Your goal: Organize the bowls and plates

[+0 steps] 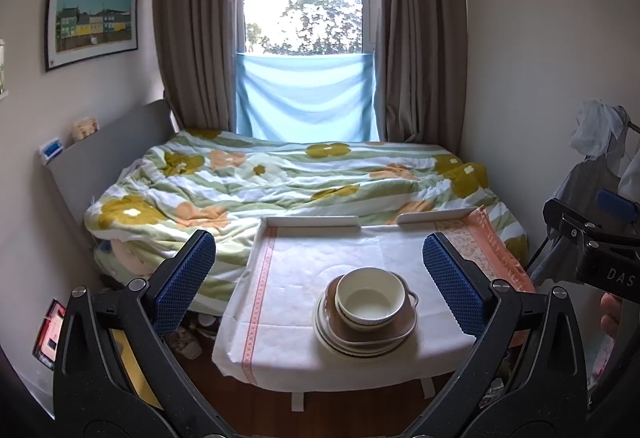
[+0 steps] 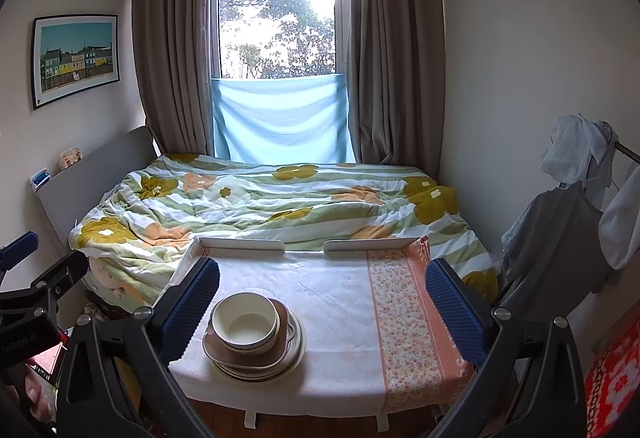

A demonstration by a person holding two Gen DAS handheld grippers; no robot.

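Note:
One stack of dishes stands on the small cloth-covered table (image 1: 280,302), near its front edge. A cream bowl (image 1: 370,298) sits on top, on a brown square dish (image 1: 396,332) that rests on several white plates (image 1: 332,338). The same stack shows in the right wrist view, with bowl (image 2: 245,322), brown dish (image 2: 280,352) and plates (image 2: 296,358). My left gripper (image 1: 320,278) is open and empty, held back from the stack. My right gripper (image 2: 322,306) is open and empty, with the stack near its left finger.
A bed with a flowered quilt (image 1: 280,177) lies behind the table, under a curtained window. A clothes rack with hanging garments (image 2: 568,230) stands at the right. The table has a raised white back rim (image 2: 240,244) and an orange patterned cloth strip (image 2: 404,318) on its right side.

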